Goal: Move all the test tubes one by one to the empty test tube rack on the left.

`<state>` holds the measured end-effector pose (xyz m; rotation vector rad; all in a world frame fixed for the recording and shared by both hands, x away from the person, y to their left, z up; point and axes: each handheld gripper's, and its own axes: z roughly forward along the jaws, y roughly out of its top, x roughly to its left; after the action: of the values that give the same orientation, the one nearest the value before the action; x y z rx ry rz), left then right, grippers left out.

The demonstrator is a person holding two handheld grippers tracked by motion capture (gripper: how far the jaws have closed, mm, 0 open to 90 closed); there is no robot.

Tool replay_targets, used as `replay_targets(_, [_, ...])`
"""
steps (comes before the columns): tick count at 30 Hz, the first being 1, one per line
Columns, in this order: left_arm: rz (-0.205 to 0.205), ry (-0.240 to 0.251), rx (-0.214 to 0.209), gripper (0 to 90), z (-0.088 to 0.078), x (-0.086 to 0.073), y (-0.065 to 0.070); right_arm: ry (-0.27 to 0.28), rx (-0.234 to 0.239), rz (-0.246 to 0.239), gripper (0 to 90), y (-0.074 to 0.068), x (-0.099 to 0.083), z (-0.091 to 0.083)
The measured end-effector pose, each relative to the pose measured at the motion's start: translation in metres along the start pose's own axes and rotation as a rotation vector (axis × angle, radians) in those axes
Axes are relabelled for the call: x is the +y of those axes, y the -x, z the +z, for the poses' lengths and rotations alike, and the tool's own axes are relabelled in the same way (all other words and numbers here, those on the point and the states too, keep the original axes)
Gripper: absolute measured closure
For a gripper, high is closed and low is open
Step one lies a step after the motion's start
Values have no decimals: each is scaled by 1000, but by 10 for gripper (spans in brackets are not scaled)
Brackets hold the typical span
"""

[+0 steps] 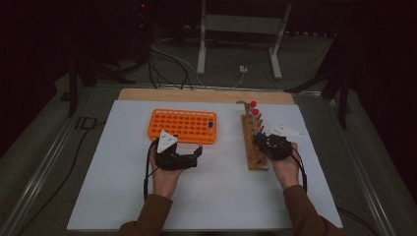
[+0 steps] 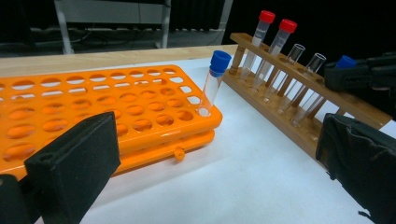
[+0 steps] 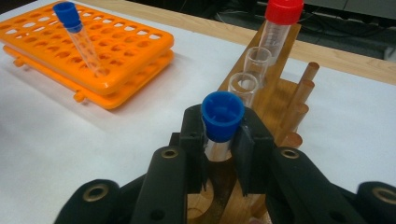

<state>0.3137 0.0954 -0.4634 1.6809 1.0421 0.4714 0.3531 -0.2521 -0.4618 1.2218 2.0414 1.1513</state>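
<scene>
Blue-capped tube (image 3: pixel 222 116), clamped in right claw (image 3: pixel 223 140)

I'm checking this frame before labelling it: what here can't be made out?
- Lower part of the blue-capped clear tube in the right gripper: right gripper view, hidden by the jaws.
- Near end of the wooden tube rack: high view, covered by that gripper and hand.
- Left side of the orange plastic rack: left gripper view, cut by the edge and a jaw.
- Any tube markings: too small.
</scene>
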Motion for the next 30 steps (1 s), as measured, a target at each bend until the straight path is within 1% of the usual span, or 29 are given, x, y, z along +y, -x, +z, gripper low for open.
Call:
replay_targets(2, [6, 0, 3, 4, -1, 0, 1, 2, 2, 5, 762, 1, 0, 1])
replay_targets(5, [31, -3, 12, 4, -4, -1, 2, -1, 0, 3, 764, 0, 0, 0])
replay_targets(9, [45, -5, 15, 4, -5, -1, 3, 14, 2, 9, 765, 0, 3, -5])
replay_targets(11, [50, -3, 15, 4, -5, 0, 4, 43, 9, 18, 765, 0, 6, -12])
replay_targets(12, [54, -2, 15, 4, -5, 0, 4, 43, 9, 18, 765, 0, 6, -12])
replay_targets(13, [61, -3, 13, 4, -5, 0, 5, 59, 9, 15, 765, 0, 10, -18])
replay_targets(15, [63, -2, 12, 4, -5, 0, 6, 66, 9, 12, 765, -1, 11, -21])
replay_targets(19, [67, 6, 10, 5, -5, 1, 7, 93, 13, 5, 766, 0, 20, -31])
replay_targets(20, [69, 9, 11, 5, -5, 1, 7, 93, 13, 5, 766, 0, 20, -31])
replay_targets(21, [65, 16, 7, 4, -5, 1, 7, 109, 14, 9, 765, 1, 24, -36])
replay_targets(23, [58, 24, -1, 4, -5, 2, 8, 118, 17, 14, 766, 1, 25, -39])
replay_targets(24, [61, 27, -3, 4, -5, 3, 8, 138, 19, 11, 766, 1, 28, -45])
replay_targets(26, [70, 37, -7, 5, -5, 4, 9, 153, 22, 8, 766, 0, 30, -50])
replay_targets(28, [99, 48, -8, 5, -4, 6, 14, 162, 34, 5, 765, -2, 33, -54])
replay_targets(29, [99, 48, -8, 5, -4, 6, 14, 162, 34, 5, 765, -2, 33, -54])
replay_targets(30, [115, 52, -14, 5, -2, 8, 17, 167, 48, 3, 765, -4, 34, -56])
